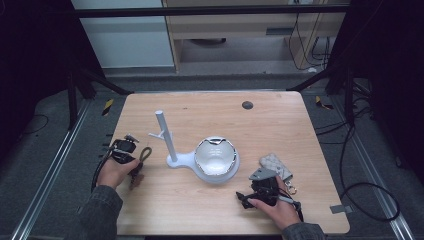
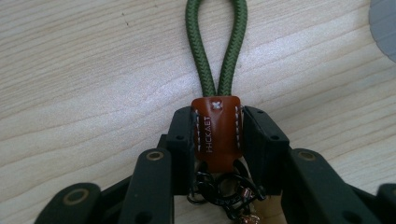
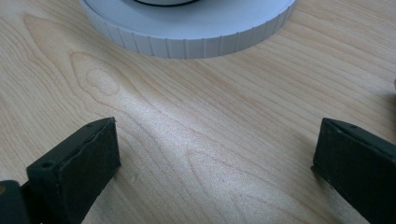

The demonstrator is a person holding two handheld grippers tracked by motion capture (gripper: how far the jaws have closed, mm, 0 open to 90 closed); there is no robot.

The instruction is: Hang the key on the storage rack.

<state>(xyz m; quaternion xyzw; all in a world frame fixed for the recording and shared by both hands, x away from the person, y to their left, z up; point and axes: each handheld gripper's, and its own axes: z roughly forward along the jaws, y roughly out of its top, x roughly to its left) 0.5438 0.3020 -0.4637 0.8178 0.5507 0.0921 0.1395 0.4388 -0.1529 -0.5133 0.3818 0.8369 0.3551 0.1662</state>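
Nearest the person, the right tongs [image 1: 246,198] are lying low over the front right part of the desk [image 1: 200,210], close to its front edge. In the right gripper view their jaws are standing wide apart with nothing between them, bare wood showing in the gap, and the ribbed white rim of the stand's base [image 3: 187,39] is sitting just ahead. Just behind these tongs, a quilted grey pouch [image 1: 276,164] is lying near the right hand [image 1: 275,207].

On the left, the left tongs [image 1: 134,161] are sitting by the desk's left edge, held by the left hand [image 1: 114,172]. Their jaws are clamping the brown leather tab [image 2: 216,133] of a key strap, and its green cord loop [image 2: 216,46] is stretching forward flat on the wood.

Mid-desk, a white bowl [image 1: 215,156] is sitting on the round base, and the white peg post [image 1: 166,136] is standing upright to its left. Beyond them, the wood is running open to the far edge, apart from a small dark disc [image 1: 247,105].
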